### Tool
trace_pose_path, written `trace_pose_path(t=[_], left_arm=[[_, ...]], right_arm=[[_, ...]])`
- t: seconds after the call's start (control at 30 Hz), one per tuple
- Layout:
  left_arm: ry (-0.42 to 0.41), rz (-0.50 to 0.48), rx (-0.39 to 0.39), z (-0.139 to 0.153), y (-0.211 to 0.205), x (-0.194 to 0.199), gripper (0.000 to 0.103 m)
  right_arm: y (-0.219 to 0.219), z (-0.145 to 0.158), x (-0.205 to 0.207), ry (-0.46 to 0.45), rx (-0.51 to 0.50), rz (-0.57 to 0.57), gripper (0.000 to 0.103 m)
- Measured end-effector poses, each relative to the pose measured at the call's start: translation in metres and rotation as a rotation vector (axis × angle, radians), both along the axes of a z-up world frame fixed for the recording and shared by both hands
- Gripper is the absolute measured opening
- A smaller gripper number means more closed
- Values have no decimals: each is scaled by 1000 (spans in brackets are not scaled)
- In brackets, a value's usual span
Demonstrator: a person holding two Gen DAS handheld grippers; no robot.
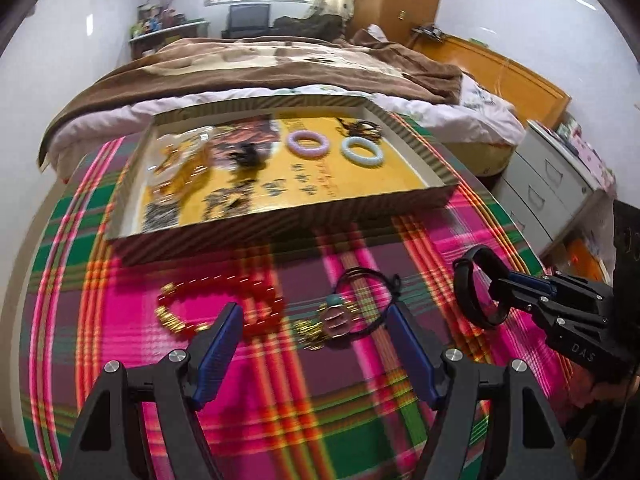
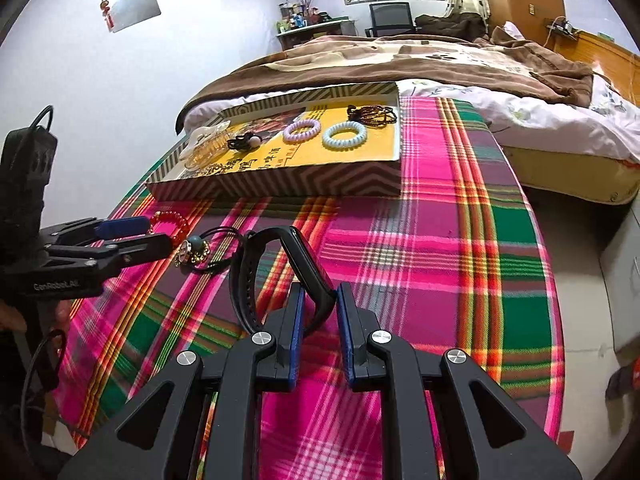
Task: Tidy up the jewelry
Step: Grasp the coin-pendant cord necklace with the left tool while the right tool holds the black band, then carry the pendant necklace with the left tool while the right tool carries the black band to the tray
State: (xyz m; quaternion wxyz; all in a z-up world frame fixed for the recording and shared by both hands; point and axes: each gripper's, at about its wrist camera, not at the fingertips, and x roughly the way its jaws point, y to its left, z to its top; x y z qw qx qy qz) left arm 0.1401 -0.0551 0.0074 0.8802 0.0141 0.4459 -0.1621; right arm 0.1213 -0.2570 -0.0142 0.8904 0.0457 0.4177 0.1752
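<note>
Roughly halfway: tray (image 2: pixel 280 184) holds several pieces, right hand-held gripper (image 2: pixel 318 312) clamped on black band (image 2: pixel 308 264), left hand-held gripper (image 1: pixel 316 320) apart over red bracelet (image 1: pixel 256 300) and charm cord (image 1: pixel 340 316) at lower centre.

Bed (image 2: pixel 460 68) (brown blanket (image 1: pixel 280 64)); drawers (image 1: pixel 556 192); chair (image 2: pixel 390 16).

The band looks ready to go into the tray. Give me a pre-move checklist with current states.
1. Right gripper clamped on the black band: ok.
2. Band lifted clear of the cloth: cannot tell.
3. Bare spot in the tray near the purple ring and blue ring: ok.
4. Left gripper open and holding nothing: ok.
5. Left gripper clear of the right's way to the tray: ok; it is over the red bracelet and charm cord.
</note>
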Motion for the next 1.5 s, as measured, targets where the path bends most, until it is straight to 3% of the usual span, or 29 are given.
trace_pose_path(t=[0.2,0.27,0.4,0.83,1.07,1.5], left_arm=[[3,-13,25,-7,-14,4,70],[9,-13,33,-9,-15,6,61],[13,2,40,-13,-16,8,56],[34,-16,54,-22,-27,7,21],[16,-8,55,-17,-27,5,21],[-59,-18,-30,20,-20,-1,21]], right_arm=[[-9,-1,-5,0,15,-17,17],[-11,-2,-6,0,20,-20,17],[-12,-2,-6,-4,26,-20,17],[-15,-2,-10,-8,40,-16,17],[-17,-1,-10,-12,42,-24,17],[-22,13,-15,-42,39,-51,17]])
